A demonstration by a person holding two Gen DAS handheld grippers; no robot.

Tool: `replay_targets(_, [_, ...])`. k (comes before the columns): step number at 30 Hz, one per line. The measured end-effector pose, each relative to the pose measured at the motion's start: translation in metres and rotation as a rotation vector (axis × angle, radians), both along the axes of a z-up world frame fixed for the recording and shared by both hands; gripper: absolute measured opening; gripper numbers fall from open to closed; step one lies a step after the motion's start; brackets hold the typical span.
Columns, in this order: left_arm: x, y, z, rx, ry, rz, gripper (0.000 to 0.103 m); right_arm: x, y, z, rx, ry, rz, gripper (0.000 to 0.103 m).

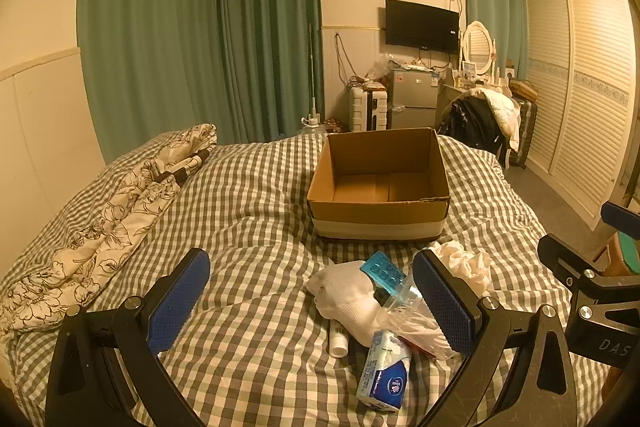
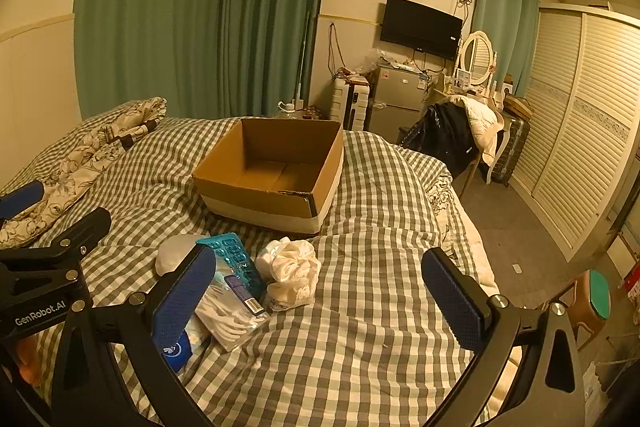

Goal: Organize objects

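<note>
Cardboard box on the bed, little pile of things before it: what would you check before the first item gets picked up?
1. Cardboard box open and empty: ok.
2. Left hand-held gripper open, holding nothing: ok.
3. Right hand-held gripper open, holding nothing: ok.
4. Items separate enough to grip singly: not ok; white sock, teal blister pack and tissue pack overlap.
5. Cream scrunchie clear of the pile: cannot tell.

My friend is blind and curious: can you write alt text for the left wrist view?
An open claw hovers over a checked bedspread, above a pile of small items including a white sock and a tissue pack. Beyond them sits an empty cardboard box.
</note>
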State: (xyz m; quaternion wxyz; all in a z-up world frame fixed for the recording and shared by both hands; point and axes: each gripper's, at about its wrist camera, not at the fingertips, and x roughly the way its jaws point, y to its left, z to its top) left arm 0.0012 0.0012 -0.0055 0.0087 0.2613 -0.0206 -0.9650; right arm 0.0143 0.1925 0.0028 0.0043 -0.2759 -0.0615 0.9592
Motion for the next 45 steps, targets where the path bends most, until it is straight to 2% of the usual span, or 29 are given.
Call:
replay_targets(11, [0.007, 0.002, 0.005, -0.002, 0.0, -0.028, 0.103, 0.005, 0.0, 0.006, 0.002, 0.015, 0.007, 0.103])
replay_targets(16, [0.005, 0.003, -0.003, -0.009, -0.038, -0.037, 0.103, 0.009, 0.001, 0.006, 0.008, 0.013, 0.01, 0.103])
replay_targets(30, [0.0, 0.022, -0.083, -0.03, -0.288, -0.122, 0.102, 0.0, 0.015, -0.032, -0.004, -0.087, -0.002, 0.103])
replay_targets(33, [-0.006, 0.03, -0.099, -0.037, -0.332, -0.143, 0.093, -0.004, 0.016, -0.04, -0.011, -0.104, 0.004, 0.103])
replay_targets(36, [-0.013, 0.036, -0.117, -0.027, -0.383, -0.165, 0.08, -0.007, 0.016, -0.047, -0.014, -0.121, 0.011, 0.103])
replay_targets(38, [-0.017, 0.037, -0.128, -0.008, -0.424, -0.199, 0.051, -0.008, 0.017, -0.051, -0.017, -0.131, 0.011, 0.103])
replay_targets(39, [-0.017, 0.038, -0.13, 0.006, -0.43, -0.224, 0.042, -0.009, 0.017, -0.053, -0.019, -0.138, 0.012, 0.103])
replay_targets(40, [-0.015, 0.039, -0.13, 0.018, -0.431, -0.246, 0.024, -0.01, 0.016, -0.054, -0.02, -0.143, 0.012, 0.103])
replay_targets(45, [-0.002, 0.037, -0.112, 0.002, -0.388, -0.267, 0.02, -0.01, 0.012, -0.056, -0.011, -0.155, 0.021, 0.103])
